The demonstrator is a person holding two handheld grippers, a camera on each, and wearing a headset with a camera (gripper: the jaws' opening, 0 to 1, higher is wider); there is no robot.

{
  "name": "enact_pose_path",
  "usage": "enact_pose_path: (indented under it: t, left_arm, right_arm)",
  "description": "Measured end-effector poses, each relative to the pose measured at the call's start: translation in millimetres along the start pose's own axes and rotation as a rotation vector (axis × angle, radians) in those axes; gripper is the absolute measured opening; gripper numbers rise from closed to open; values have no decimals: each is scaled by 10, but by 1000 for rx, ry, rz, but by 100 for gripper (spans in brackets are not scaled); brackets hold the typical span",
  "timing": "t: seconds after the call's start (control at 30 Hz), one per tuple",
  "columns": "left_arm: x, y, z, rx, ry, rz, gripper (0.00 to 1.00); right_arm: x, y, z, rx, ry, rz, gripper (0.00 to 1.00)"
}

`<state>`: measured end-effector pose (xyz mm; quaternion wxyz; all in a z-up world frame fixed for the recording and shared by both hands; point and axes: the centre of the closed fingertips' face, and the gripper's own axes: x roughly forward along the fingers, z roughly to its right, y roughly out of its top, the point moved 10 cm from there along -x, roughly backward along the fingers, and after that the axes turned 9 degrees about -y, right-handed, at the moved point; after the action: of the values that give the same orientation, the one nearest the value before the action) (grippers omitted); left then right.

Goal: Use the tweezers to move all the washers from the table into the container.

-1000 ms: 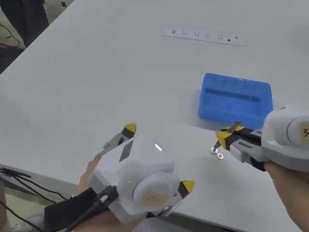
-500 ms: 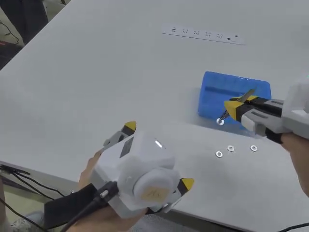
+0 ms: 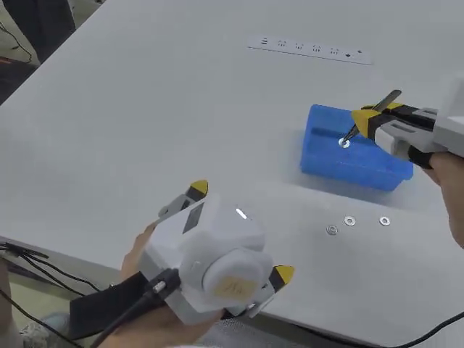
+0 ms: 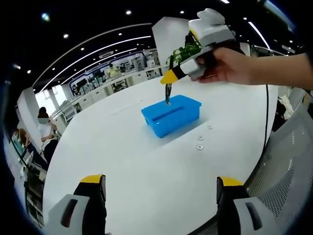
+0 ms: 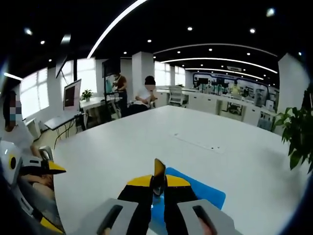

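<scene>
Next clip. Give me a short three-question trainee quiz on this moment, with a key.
1. True or false: the left gripper holds the tweezers.
2. How many washers lie loose on the table?
3. The tweezers' tips, carrying one washer, hang above: A) the left gripper, B) the blue container, C) the loose washers.
Key: 1 false, the right gripper is shut on them; 2 three; 3 B.
</scene>
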<state>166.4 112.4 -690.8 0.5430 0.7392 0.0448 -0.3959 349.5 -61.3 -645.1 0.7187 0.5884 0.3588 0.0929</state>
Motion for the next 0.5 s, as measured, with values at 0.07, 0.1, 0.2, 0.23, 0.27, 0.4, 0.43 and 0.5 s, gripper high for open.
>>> enact_pose_path:
  t: [0.07, 0.1, 0.2, 0.23, 0.27, 0.4, 0.43, 0.5]
  left_arm:
    - [0, 2, 2, 1, -1, 1, 96]
    - [1, 2, 3, 1, -1, 0, 96]
    - [5, -2, 4, 3, -2, -5, 96]
    - [5, -3, 4, 5, -2, -6, 95]
    - [5, -3, 4, 5, -2, -6, 95]
    - [4, -5, -1, -1, -3, -6, 95]
    - [1, -2, -3, -3, -3, -3, 95]
    - [0, -3, -4, -4, -3, -3, 95]
  right_arm:
    - [119, -52, 47, -1, -3, -9, 4]
    - [171, -80, 68, -1, -6, -14, 4]
    - [291, -172, 84, 15, -7, -41, 4]
    - [370, -226, 113, 30, -10, -53, 4]
    - [387, -249, 110, 47, -17, -59, 4]
    - [451, -317, 75, 114, -26, -75, 4]
    - [463, -327, 69, 118, -26, -77, 4]
    - [488, -352, 45, 123, -28, -89, 4]
